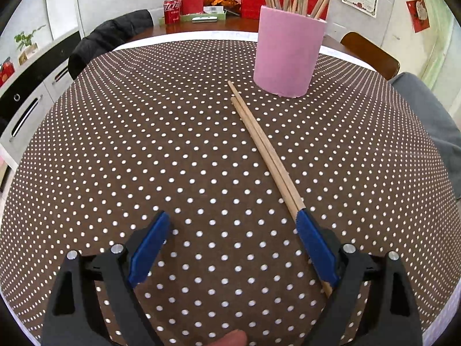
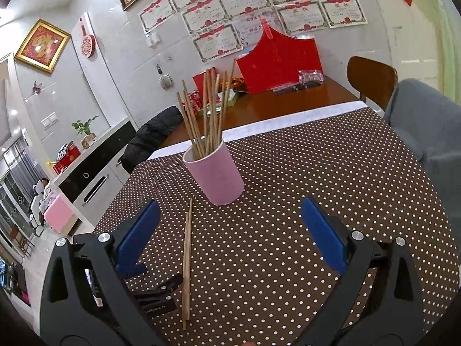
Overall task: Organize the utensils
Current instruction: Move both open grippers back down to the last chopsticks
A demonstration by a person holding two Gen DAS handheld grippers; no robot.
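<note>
Two chopsticks (image 1: 260,141) lie side by side on the dotted table (image 1: 144,144), their far tips just short of the pink cup (image 1: 288,54) at about 1 o'clock. The cup already holds many sticks. The left gripper (image 1: 233,230) has its jaws wide open and holds nothing; its right pad lies over the near ends of the pair. I think the pick-up step comes next: the jaws must slide right, straddle the pair and squeeze. The right gripper (image 2: 230,230) hangs higher, jaws wide open and empty. Only its view shows the cup's full bunch of sticks and the left tool's black body (image 2: 155,294) beside the pair.
</note>
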